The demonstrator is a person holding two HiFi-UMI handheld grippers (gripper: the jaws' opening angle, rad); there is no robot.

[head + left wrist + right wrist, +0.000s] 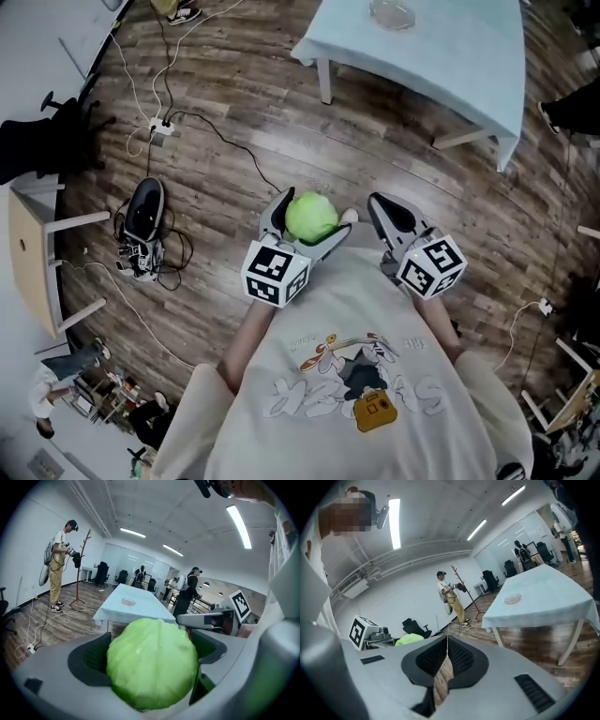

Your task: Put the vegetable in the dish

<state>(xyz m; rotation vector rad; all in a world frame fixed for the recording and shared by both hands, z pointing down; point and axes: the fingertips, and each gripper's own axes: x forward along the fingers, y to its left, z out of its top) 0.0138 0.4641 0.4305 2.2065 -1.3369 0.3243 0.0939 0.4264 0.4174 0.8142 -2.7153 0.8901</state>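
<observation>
A round green cabbage (311, 217) sits between the jaws of my left gripper (309, 222), held out in front of the person's chest above the wooden floor. In the left gripper view the cabbage (152, 663) fills the gap and both dark pads (89, 660) press its sides. My right gripper (382, 208) hovers just to the right with its jaws together and nothing in them; the right gripper view shows its pads (454, 660) meeting at the tip. A clear glass dish (392, 14) stands on the table with the light blue cloth (469, 56) ahead.
Cables and a power strip (161, 127) run across the floor at the left, near a black device (142, 220) lying there. A wooden chair (33, 253) stands at the far left. Other people and a coat stand (80, 569) are farther off.
</observation>
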